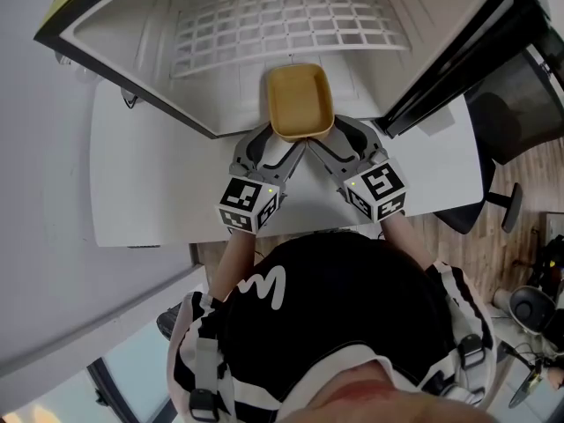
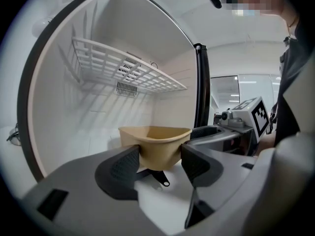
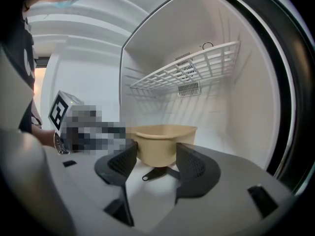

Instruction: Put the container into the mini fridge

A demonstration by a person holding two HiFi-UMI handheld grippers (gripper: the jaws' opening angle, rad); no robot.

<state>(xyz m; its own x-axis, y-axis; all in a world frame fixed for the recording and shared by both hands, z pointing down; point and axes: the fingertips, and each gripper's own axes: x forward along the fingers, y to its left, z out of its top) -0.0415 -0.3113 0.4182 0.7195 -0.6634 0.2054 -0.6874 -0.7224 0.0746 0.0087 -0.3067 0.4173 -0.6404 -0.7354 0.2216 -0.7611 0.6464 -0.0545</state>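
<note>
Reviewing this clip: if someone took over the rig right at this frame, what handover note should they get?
Left tongs: shut on the near left corner of the tan container.
Right tongs: shut on its near right corner.
Container: empty, upright, at the mouth of the open mini fridge, lower than the white wire shelf. Whether it rests on anything yet can't be told.
Done: fridge open, container gripped by both tongs at the opening.
Left: carry it further in, set it down inside, open both tongs, pull out.
</note>
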